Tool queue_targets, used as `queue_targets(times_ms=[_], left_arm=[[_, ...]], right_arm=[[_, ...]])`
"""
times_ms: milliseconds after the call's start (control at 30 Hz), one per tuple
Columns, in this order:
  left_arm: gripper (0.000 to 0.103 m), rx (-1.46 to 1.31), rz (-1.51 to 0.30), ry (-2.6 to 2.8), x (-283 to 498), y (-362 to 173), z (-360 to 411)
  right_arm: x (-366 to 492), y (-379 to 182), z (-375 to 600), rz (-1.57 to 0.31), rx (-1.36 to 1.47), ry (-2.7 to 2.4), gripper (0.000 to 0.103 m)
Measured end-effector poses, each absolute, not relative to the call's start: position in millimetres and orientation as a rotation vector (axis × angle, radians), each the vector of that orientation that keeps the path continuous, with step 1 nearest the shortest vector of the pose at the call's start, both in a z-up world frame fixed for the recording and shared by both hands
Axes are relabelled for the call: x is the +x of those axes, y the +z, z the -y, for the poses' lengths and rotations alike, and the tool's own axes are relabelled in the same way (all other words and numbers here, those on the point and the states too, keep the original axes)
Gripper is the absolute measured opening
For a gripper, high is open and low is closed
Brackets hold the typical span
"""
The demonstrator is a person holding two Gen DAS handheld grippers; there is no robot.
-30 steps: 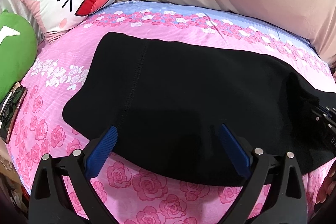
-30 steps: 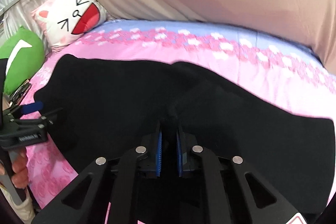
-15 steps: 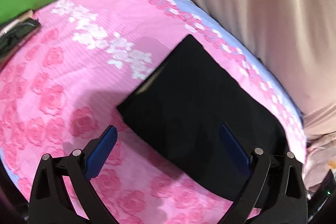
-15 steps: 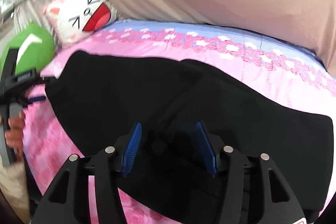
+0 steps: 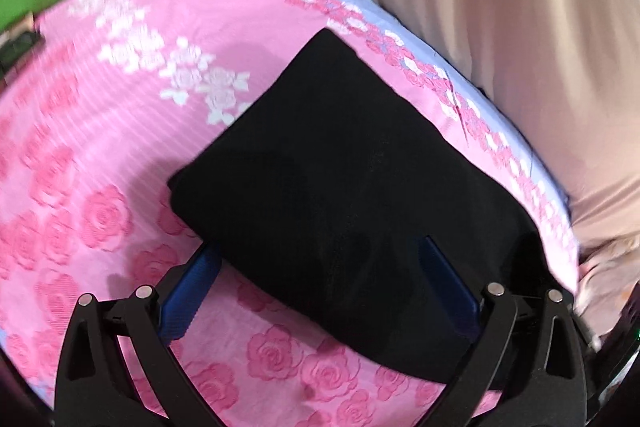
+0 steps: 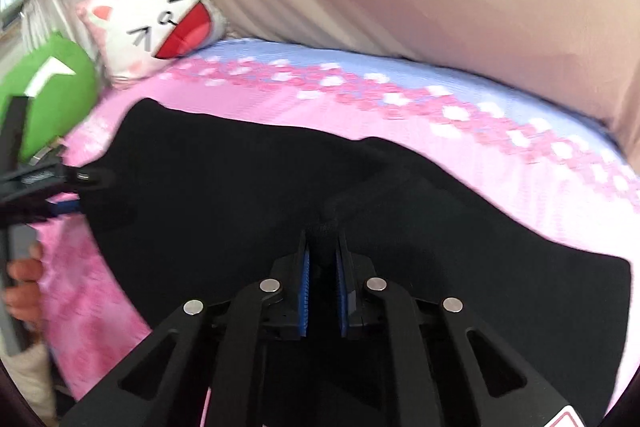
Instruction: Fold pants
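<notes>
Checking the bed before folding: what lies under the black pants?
Under the black pants shows only the pink rose-print sheet, visible around them. Whatever lies beneath their middle is covered.

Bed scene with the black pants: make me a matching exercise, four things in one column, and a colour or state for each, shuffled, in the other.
Things:
1. pants
2. right claw
3. left claw
4. round cushion

Colour or state:
A. green
B. spread wide at the pants' near edge
C. black, lying on the pink rose sheet
D. pinched shut on a fold of cloth

Pairs: 1-C, 2-D, 3-B, 4-A
</notes>
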State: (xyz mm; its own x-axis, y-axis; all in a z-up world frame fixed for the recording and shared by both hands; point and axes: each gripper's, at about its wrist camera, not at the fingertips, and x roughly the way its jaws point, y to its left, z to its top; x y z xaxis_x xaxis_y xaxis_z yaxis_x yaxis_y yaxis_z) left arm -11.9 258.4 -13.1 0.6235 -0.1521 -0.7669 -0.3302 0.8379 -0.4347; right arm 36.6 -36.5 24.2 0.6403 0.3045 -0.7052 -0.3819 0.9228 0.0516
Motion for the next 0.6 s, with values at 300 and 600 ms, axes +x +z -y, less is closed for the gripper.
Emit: queue_targets(times_ms=[300,600], left_arm=[[0.030,-0.491,-0.868,0.135,18.8,-11.3,-233.8],[0.019,-0.292,-0.664,-0.010,-4.5,99.5,-146.9]], right_arm=[[17.8,32.6,67.5,-0.744,0.038,0.401,0.066],[-22.0,55.1,192.2,-0.685,0.133,0.152,0.079]])
